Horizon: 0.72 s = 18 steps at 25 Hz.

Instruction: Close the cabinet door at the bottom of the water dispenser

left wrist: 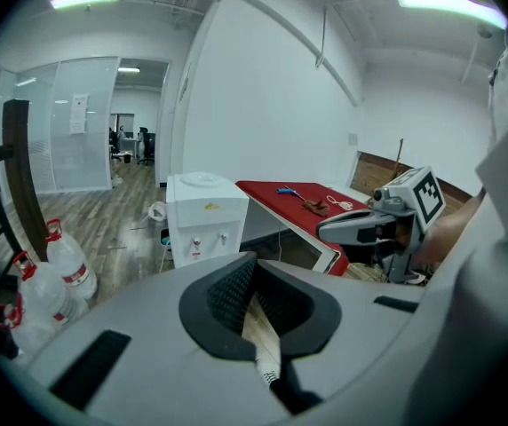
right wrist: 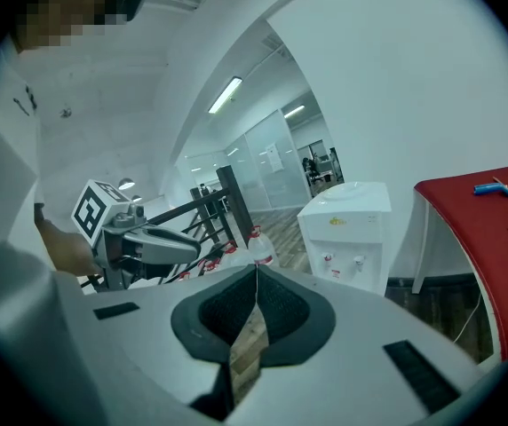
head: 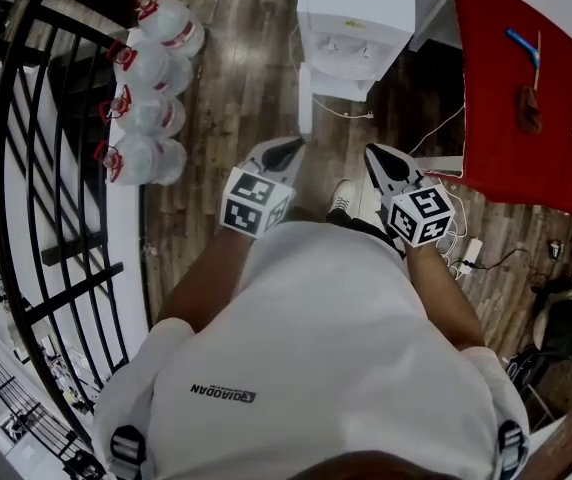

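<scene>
The white water dispenser [head: 354, 18] stands on the wood floor ahead of me. A narrow white panel, its bottom cabinet door [head: 305, 96], sticks out from its front left corner, swung open. Both grippers are held in front of my chest, well short of the dispenser. My left gripper [head: 292, 147] has its jaws together with nothing in them, and so does my right gripper [head: 373, 153]. In the left gripper view the dispenser [left wrist: 202, 216] rises above the shut left gripper [left wrist: 254, 258], its lower part hidden. The right gripper view shows the dispenser [right wrist: 347, 233] right of the shut right gripper [right wrist: 256, 268].
Several large water bottles [head: 146, 88] with red caps lie along a black railing [head: 26, 168] on the left. A red-topped table [head: 526, 78] stands right of the dispenser. Cables and a power strip [head: 468, 253] lie on the floor at right. My shoe [head: 342, 198] shows between the grippers.
</scene>
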Tool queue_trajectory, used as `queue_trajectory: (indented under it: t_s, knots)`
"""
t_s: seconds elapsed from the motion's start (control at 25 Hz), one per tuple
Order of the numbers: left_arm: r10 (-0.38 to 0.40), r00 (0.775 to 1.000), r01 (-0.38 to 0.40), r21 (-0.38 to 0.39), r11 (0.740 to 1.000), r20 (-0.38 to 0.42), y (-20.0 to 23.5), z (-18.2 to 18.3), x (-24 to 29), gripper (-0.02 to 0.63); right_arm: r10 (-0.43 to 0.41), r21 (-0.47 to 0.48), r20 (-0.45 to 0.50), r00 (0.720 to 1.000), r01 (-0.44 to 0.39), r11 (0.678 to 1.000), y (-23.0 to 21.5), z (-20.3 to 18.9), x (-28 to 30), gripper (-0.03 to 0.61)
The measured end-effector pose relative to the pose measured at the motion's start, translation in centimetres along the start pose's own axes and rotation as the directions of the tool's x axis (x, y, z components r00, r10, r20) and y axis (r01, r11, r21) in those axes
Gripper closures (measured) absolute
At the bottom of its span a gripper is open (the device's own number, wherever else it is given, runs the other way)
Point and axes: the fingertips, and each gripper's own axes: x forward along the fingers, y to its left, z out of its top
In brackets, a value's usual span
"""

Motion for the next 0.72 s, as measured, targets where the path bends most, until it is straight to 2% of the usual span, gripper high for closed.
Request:
queue_trajectory:
  t_s: [0.2, 0.36, 0.52, 0.72]
  knots:
    - [0.064, 0.997, -0.065, -0.006, 0.998, -0.039, 1.5, -0.1, 1.7, 0.618, 0.021, 0.011, -0.044, 0.999, -0.02, 1.0, -2.5, -1.8, 2.2, 0.557]
    - [0.081, 0.992, -0.078, 0.031, 0.996, -0.094, 2.8, -0.9, 2.4, 0.618, 0.041, 0.031, -0.082, 0.996, -0.039, 0.999, -2.5, -3.4, 4.5, 0.557]
    - [0.061, 0.99, -0.056, 0.041, 0.998, -0.13, 4.9, -2.0, 3.2, 0.618, 0.046, 0.062, -0.128, 0.991, -0.038, 0.997, -1.9, -4.9, 7.3, 0.557]
    - [0.014, 0.979, -0.005, 0.043, 0.999, -0.206, 8.3, -5.4, 5.9, 0.618, -0.005, 0.063, -0.216, 0.976, 0.019, 0.998, -2.5, -8.3, 12.2, 0.555]
